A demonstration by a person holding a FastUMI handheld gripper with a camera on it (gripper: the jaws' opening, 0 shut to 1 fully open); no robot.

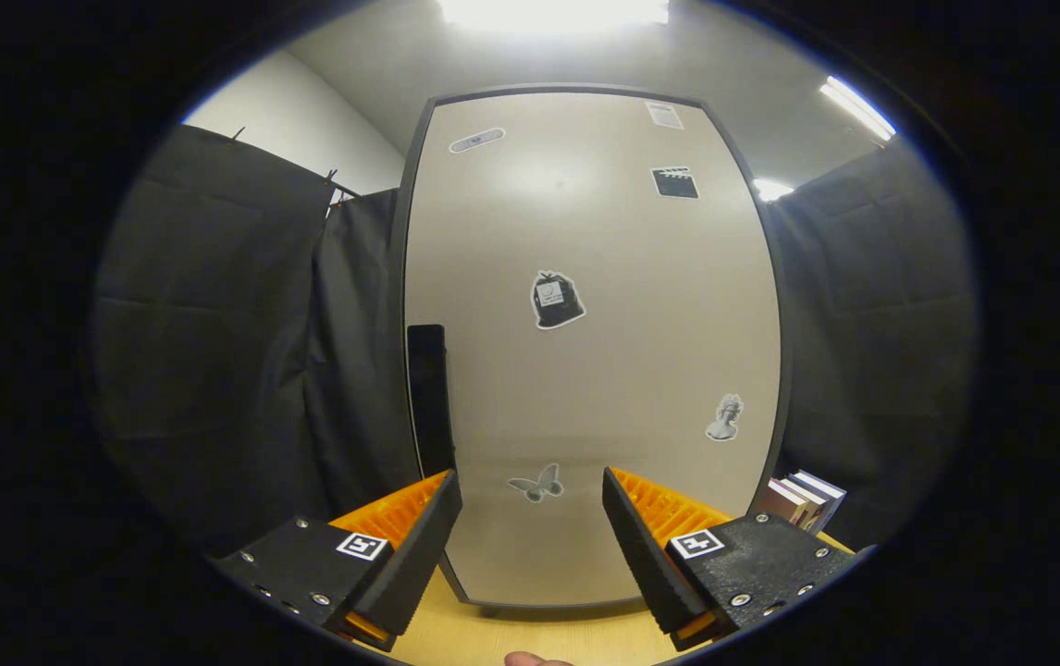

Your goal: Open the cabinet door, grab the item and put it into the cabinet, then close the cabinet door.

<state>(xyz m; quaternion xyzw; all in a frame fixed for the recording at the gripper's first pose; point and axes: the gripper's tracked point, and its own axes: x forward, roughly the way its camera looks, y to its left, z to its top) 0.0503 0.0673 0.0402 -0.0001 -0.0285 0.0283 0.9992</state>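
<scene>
Two fingers spread wide, empty, face your closed cabinet door; its dark handle sits left, ready to be pulled.

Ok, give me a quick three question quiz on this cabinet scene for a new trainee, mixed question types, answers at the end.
1. True or false: the cabinet door is shut.
2. The black handle sits along the door's edge nearer which finger: left or right?
3. Fill in: the sticker just ahead of the gripper, between its fingers, is shaped like a ____.

Key:
1. True.
2. Left.
3. Butterfly. The jaws stand open with nothing held; books stand beyond the right finger.
</scene>
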